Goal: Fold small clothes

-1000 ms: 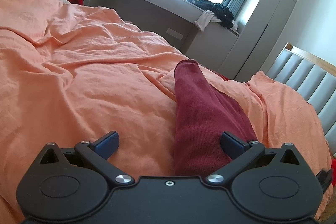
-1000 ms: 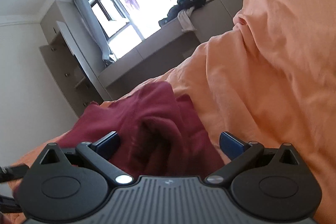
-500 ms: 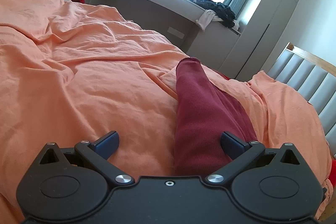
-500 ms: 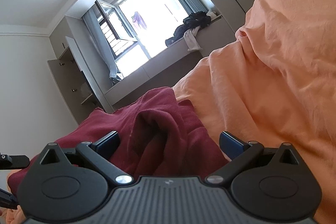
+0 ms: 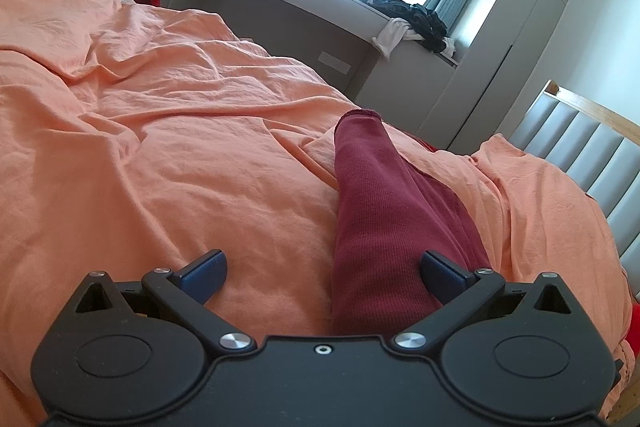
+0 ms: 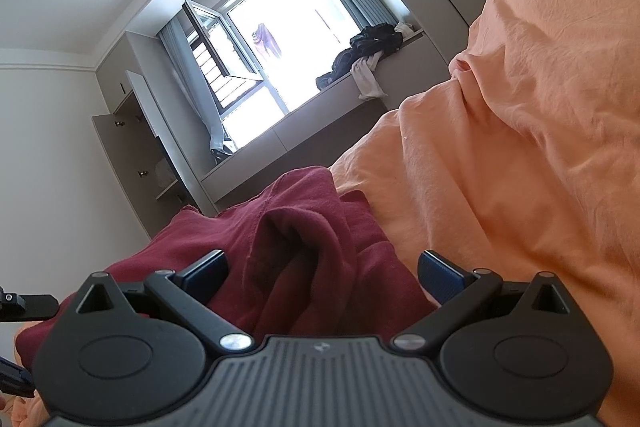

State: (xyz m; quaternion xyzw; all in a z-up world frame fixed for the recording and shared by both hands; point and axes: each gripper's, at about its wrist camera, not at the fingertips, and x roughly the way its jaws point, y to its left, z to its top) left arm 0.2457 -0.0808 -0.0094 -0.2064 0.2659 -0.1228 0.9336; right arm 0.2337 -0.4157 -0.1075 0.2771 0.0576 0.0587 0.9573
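Left wrist view, left gripper [image 5: 322, 269] wide open over maroon garment [image 5: 384, 211], right gripper [image 6: 322, 269] wide open over its bunched folds

- Left gripper [image 5: 322, 277]: jaws spread wide, blue pads apart, aimed level and forward.
- Right gripper [image 6: 322, 277]: jaws spread wide, rolled sideways.
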